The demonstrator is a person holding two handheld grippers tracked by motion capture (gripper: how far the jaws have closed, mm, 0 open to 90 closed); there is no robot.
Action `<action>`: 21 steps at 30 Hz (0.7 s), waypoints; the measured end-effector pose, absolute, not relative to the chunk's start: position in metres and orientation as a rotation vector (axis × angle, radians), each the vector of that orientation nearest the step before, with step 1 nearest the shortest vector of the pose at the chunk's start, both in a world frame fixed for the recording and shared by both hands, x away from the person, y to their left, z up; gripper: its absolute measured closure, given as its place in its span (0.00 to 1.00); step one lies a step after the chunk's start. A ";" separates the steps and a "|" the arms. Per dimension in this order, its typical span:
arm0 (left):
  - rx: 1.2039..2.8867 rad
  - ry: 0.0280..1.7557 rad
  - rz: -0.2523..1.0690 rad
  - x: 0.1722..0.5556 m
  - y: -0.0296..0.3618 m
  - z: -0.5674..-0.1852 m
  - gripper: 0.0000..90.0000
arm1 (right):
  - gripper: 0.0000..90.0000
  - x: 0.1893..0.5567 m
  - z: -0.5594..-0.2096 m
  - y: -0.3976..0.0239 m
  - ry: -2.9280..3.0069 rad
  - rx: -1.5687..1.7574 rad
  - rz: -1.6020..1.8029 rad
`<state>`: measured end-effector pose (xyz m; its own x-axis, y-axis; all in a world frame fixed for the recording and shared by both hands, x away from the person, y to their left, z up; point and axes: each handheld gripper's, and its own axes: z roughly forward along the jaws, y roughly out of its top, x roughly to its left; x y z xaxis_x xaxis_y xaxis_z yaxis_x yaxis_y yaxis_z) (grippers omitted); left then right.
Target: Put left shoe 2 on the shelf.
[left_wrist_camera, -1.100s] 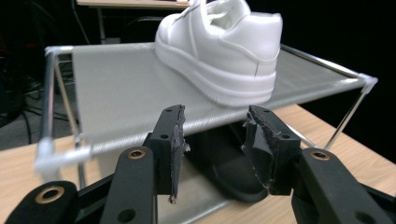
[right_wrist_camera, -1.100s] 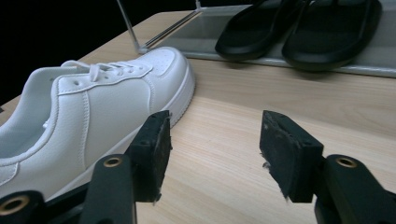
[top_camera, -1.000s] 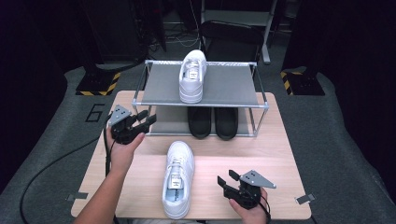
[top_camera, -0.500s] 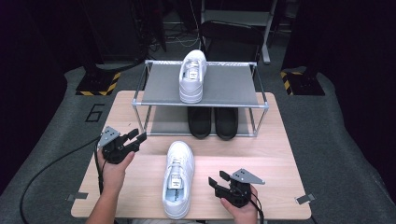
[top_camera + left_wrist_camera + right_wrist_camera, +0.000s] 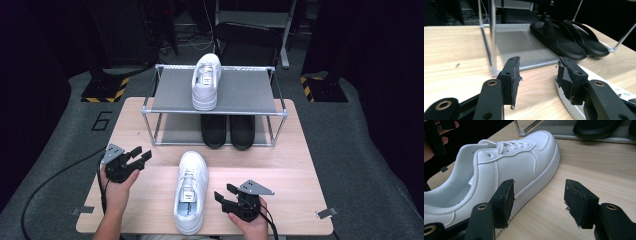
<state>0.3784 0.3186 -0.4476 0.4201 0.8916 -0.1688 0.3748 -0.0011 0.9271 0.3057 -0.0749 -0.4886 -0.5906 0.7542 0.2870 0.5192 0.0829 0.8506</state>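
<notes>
Flanking white sneaker (image 5: 190,192) | left hand-held gripper (image 5: 141,157): just spreading, empty | right hand-held gripper (image 5: 223,196): just spreading, empty

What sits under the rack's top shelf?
Under the top shelf, a pair of black flip-flops rests on the lower shelf, toes forward. The top shelf covers their heels in the high view.

Even overhead light falls on the wooden table (image 5: 300,170), while the surrounding room lies in near darkness. Shadows beneath the white sneaker (image 5: 190,192) and the rack (image 5: 220,95) are soft and short. The high view is slightly soft throughout. In both gripper views the near jaws are blurred and the background loses focus.
</notes>
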 end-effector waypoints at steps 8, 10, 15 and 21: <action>1.568 1.162 0.607 0.373 0.324 -0.451 0.55 | 0.39 0.309 -0.483 -0.057 2.170 1.223 1.568; 1.572 1.163 0.605 0.372 0.325 -0.450 0.54 | 0.38 0.311 -0.484 -0.052 2.197 1.192 1.570; 1.559 1.192 0.613 0.369 0.330 -0.452 0.53 | 0.38 0.310 -0.485 -0.042 2.213 1.167 1.606; 1.557 1.199 0.614 0.368 0.332 -0.453 0.52 | 0.37 0.310 -0.482 -0.044 2.190 1.185 1.653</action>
<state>0.3675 0.3316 -0.4533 0.3715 0.9101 -0.1834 0.3835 0.0295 0.9231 0.3097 -0.0440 -0.4817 -0.6756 0.6622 0.3243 0.4933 0.0791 0.8662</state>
